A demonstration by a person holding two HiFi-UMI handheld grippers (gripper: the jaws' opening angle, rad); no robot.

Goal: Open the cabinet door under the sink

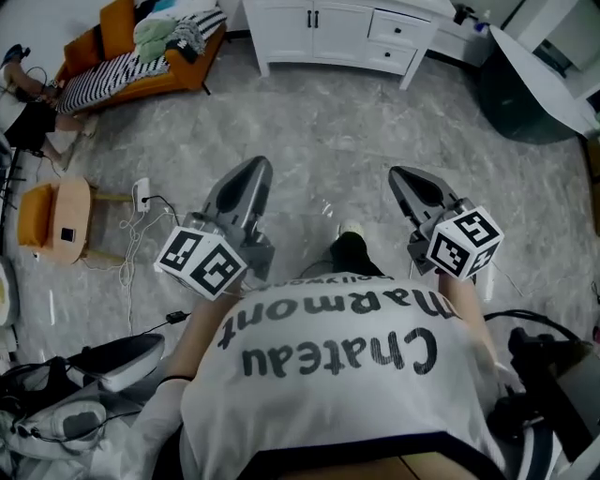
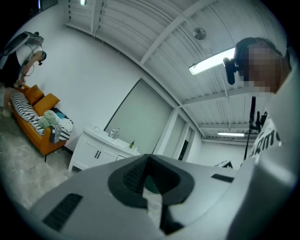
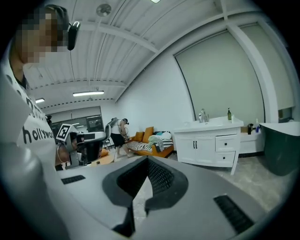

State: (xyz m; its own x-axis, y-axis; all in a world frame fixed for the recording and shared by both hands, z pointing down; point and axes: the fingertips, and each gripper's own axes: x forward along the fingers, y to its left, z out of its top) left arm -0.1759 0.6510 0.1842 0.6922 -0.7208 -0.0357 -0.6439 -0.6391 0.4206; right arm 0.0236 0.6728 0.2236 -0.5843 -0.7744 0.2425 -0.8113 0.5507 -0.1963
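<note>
A white sink cabinet (image 1: 337, 33) stands across the room at the top of the head view, with two doors with dark handles (image 1: 312, 18) on the left and drawers on the right. It also shows in the right gripper view as the sink cabinet (image 3: 208, 143) and small in the left gripper view (image 2: 96, 151). My left gripper (image 1: 255, 169) and right gripper (image 1: 403, 175) are both shut and empty, held out in front of me over the floor, well short of the cabinet.
An orange sofa (image 1: 141, 56) with striped bedding and clothes stands at the upper left. A small wooden stool (image 1: 58, 220) and cables lie on the floor at left. A dark green bathtub (image 1: 534, 89) sits at the upper right. Another person (image 3: 115, 133) stands by the sofa.
</note>
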